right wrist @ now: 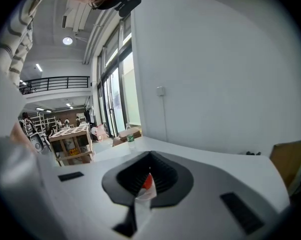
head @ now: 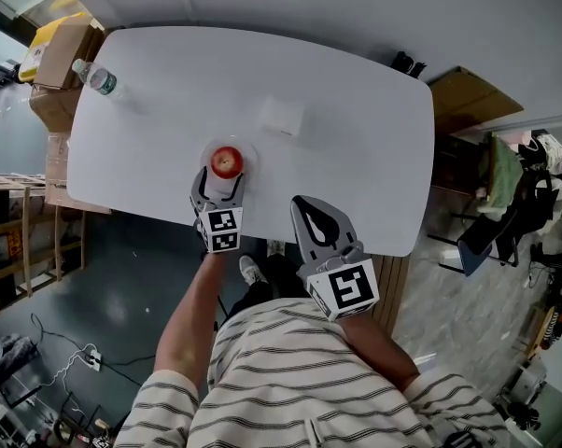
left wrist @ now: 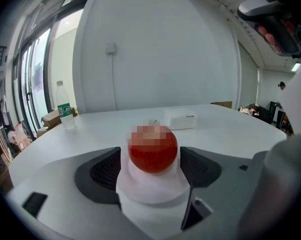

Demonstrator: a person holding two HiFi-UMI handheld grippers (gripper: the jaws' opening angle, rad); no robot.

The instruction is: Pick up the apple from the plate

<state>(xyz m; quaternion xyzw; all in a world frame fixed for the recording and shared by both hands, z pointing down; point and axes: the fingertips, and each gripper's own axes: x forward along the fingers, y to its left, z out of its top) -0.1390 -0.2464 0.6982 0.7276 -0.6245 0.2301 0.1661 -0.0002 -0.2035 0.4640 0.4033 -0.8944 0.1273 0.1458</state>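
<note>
A red apple (head: 227, 161) sits on a small white plate (head: 209, 149) near the front edge of the white table (head: 356, 110). My left gripper (head: 220, 187) is open, one jaw on each side of the plate. In the left gripper view the apple (left wrist: 153, 151) rests on the plate (left wrist: 150, 189) between the dark pads (left wrist: 106, 171), with a small gap on both sides. My right gripper (head: 307, 205) hovers over the table's front edge to the right of the plate, jaws shut and empty. In the right gripper view its jaws (right wrist: 149, 176) leave only a slit showing a sliver of red.
A water bottle (head: 96, 77) stands at the table's far left corner. A white box (head: 282, 117) lies beyond the plate. Cardboard boxes (head: 62, 49) are stacked past the left end, and a brown cabinet (head: 468, 96) stands at the right.
</note>
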